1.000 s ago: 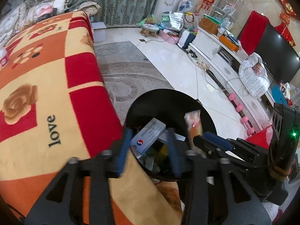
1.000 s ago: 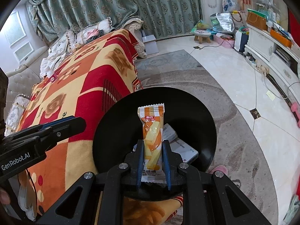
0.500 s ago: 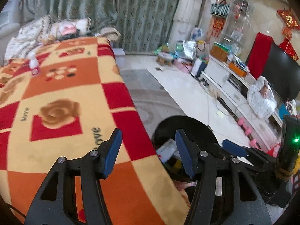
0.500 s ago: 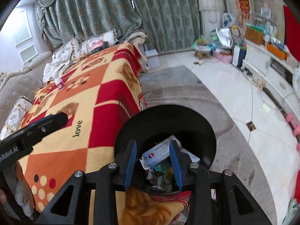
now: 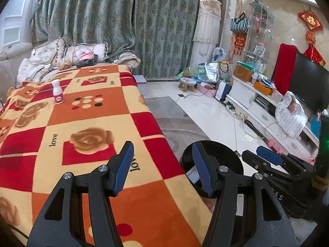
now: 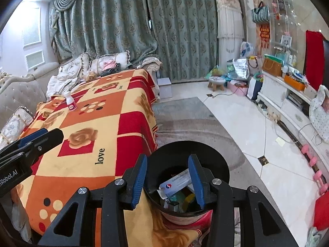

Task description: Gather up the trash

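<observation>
- Both grippers hang over the near end of a blanket (image 5: pixel 86 111) in red, orange and cream squares with roses and the word "love".
- Left gripper (image 5: pixel 162 165): its blue-padded fingers (image 5: pixel 123 164) are spread wide with nothing between them; it points along the blanket's right edge.
- Right gripper (image 6: pixel 167 179): also spread and empty, poised above the bin (image 6: pixel 207 154).
- Bin: black and round, it stands on the floor right against the blanket's hanging edge, below both grippers. In the left view only part of its rim (image 5: pixel 224 150) shows between the two tools.
- Trash in the bin: a white box (image 6: pixel 175 183) with a red and blue logo lies on top, tilted; under it are bits of green and yellow wrapping, too jumbled to name.
- Bottle (image 5: pixel 57 94): small, white with a pink label, it stands upright at the far end of the blanket, well away from both grippers and the bin.
- Behind the blanket's far end lie cushions (image 6: pixel 82 65), with green curtains (image 5: pixel 115 20) beyond.
- To the right, a white cabinet (image 5: pixel 257 103) runs along the wall beneath a dark TV (image 5: pixel 308 90).
</observation>
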`<state>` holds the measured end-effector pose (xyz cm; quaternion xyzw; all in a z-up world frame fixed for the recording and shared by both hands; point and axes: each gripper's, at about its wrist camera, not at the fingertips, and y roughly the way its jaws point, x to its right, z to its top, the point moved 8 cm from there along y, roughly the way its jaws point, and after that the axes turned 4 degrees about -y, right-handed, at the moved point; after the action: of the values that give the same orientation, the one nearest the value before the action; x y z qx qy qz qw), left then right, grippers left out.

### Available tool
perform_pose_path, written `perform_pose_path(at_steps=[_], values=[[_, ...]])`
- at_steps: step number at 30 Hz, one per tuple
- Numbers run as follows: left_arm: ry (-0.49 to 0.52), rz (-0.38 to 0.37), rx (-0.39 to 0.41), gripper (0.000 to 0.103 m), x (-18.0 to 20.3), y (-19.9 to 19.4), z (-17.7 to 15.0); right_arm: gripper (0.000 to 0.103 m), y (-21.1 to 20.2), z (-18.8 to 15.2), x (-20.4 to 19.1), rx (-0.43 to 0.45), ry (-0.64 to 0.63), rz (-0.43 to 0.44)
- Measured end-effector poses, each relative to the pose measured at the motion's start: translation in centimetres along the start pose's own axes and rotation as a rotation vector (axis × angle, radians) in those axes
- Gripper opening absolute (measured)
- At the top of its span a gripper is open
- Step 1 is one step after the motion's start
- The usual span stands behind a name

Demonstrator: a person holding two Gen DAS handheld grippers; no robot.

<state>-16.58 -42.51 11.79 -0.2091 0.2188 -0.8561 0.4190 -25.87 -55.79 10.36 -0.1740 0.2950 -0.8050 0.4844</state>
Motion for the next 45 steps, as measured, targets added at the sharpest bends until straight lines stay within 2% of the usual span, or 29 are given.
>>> perform_pose_path(at_steps=[8,15,30,33,36,45], values=[[0.004,0.026,0.014,0.058,-1.0,-0.5,-0.3,0.040,-1.4,0.7,-1.2,0.057,-0.005,0.013],[0.001,0.023,0.023,0.058,-1.3,-0.4,-0.3,0.040,-1.6,1.2,-1.5,0.073,-0.013,0.001],[0.006,0.015,0.012,0.058,-1.0,0.1,-0.4,0.041,-1.2,1.1,-1.2,0.060,-0.018,-0.015],[0.012,0.012,0.008,0.058,-0.7,0.3,-0.4,0.044,-1.1,1.0,-1.2,0.057,-0.018,-0.018],[0.014,0.012,0.008,0.058,-0.6,0.3,-0.4,0.052,-0.8,1.0,-1.2,0.051,-0.020,-0.019],[0.016,0.011,0.003,0.058,-0.5,0.6,-0.4,0.054,-0.8,1.0,-1.3,0.053,-0.025,-0.015]])
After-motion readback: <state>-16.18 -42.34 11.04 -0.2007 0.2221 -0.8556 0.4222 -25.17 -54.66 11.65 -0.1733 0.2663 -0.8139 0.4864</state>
